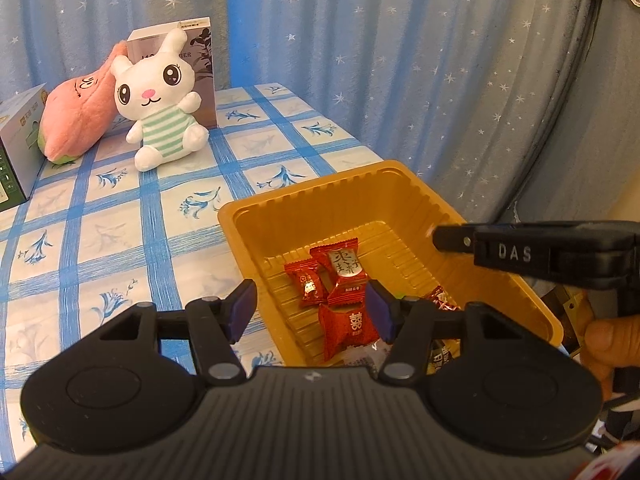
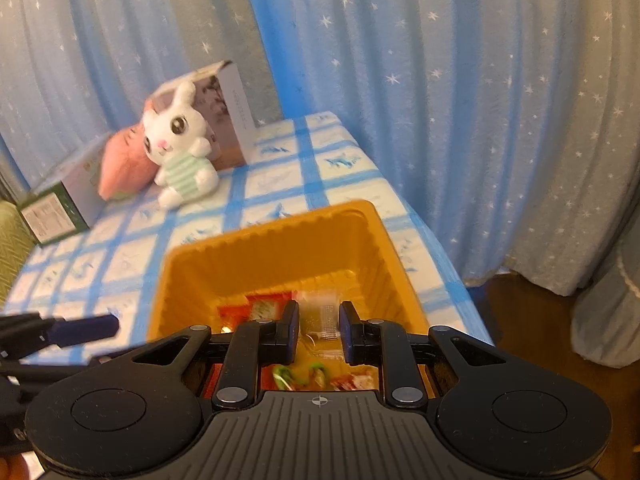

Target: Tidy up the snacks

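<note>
The orange plastic tray [image 1: 404, 184] sits at the near right corner of the table [image 1: 120, 240], which is covered in a blue-checked cloth, and serves as the collecting point for the snacks. Several red-wrapped candies [image 1: 340, 276] already lie on its ribbed floor, bunched toward the near side, with a few other wrappers partly hidden under the tools. The left hand-held gripper [image 1: 312, 312] hangs over the tray's near left wall with its jaws released; one blue pad is outside the wall and the other is over the candies, and nothing is pressed between them. It appears placed to steady the tray or to wait its turn; which, cannot be determined. The right hand-held gripper [image 2: 319, 330] points down into the tray with its jaws drawn close together. A pale, clear-wrapped snack [image 2: 320, 312] shows in the narrow gap between the pads, but the view is blurred, and whether it is gripped or merely lying on the tray floor behind cannot be confirmed. In the left wrist view, this tool reaches in from the right above the far rim, with part of a hand [image 1: 604, 344] visible below it. The white rabbit plush [image 1: 164, 100], pink plush [image 1: 76, 120] and boxes [image 1: 20, 148] stand well apart at the far end, clear of the work. Sorting looks partly done.
</note>
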